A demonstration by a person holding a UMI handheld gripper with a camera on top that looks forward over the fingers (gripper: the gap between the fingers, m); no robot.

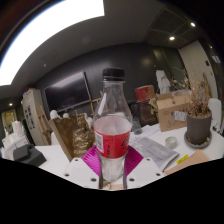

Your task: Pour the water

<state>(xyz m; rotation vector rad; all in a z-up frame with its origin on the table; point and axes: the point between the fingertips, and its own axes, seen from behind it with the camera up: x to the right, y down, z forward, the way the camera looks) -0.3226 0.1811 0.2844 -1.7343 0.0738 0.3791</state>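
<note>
A clear plastic bottle (112, 125) with a dark cap and a red label band stands upright in the middle of the scene, its lower part set between the gripper (112, 172); the jaws close in on either side of its base, and the magenta pads (97, 160) lie against the bottle's sides, so the jaws appear to pinch the bottle. The bottle's base sits at the near edge of the white tabletop (150, 165). To the left of the bottle stands a clear glass container (72, 135) with a brownish tint, and further left of that a pale box (14, 148) with white material sticking out of it. Just right of the bottle a clear plastic wrapper (152, 150) lies flat on the tabletop. Further right of the bottle stands a dark pot (198, 125) holding thin upright sticks, and behind the wrapper, a cardboard box (172, 108).
</note>
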